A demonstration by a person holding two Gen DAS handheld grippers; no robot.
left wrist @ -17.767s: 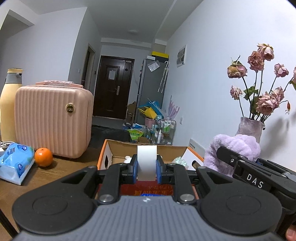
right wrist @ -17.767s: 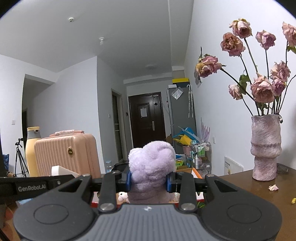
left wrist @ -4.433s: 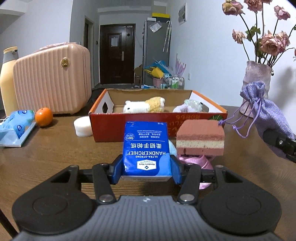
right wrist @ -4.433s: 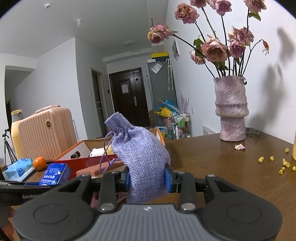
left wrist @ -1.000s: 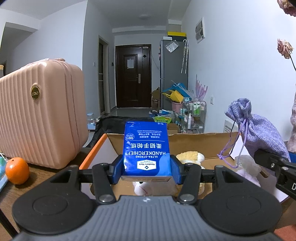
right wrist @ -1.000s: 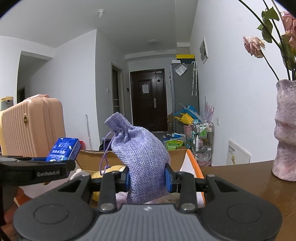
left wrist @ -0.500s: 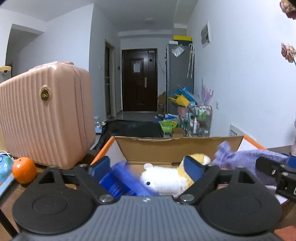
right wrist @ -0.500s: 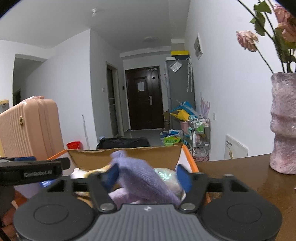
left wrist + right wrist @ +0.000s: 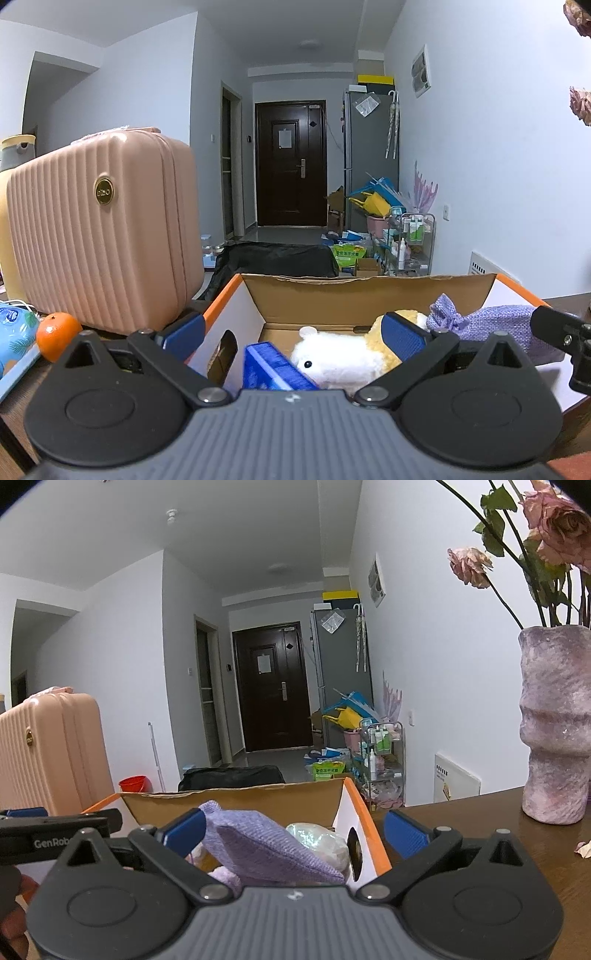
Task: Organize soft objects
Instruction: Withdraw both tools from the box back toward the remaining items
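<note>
Both tongs stand spread wide over the cardboard box (image 9: 369, 291), their jaws having just been opening, and nothing is pinched in either. Below the left tongs (image 9: 293, 334) the blue tissue pack (image 9: 271, 369) lies tilted inside the box, leaning against the white plush toy (image 9: 332, 354). Below the right tongs (image 9: 293, 829) the purple drawstring pouch (image 9: 266, 849) lies on its side on top of a pearly crumpled bundle (image 9: 325, 843), close to the box's right wall.

The likely trouble starts at the tongs themselves — a blue pad pulled back low could snag the pouch's cord or nudge the pack, dragging either out again. The pouch sits high on the pile, so it may roll toward the orange rim (image 9: 364, 812). The two tongs also sit close together and could knock each other on withdrawal. Farther right, a careless swing might reach the vase (image 9: 557, 738) standing on the table (image 9: 480, 819).

Readable writing — "GenRob", cut off, on the left tool's arm in the right view. The gold badge (image 9: 103, 191) on the pink suitcase (image 9: 103, 236) bears lettering too small to read
</note>
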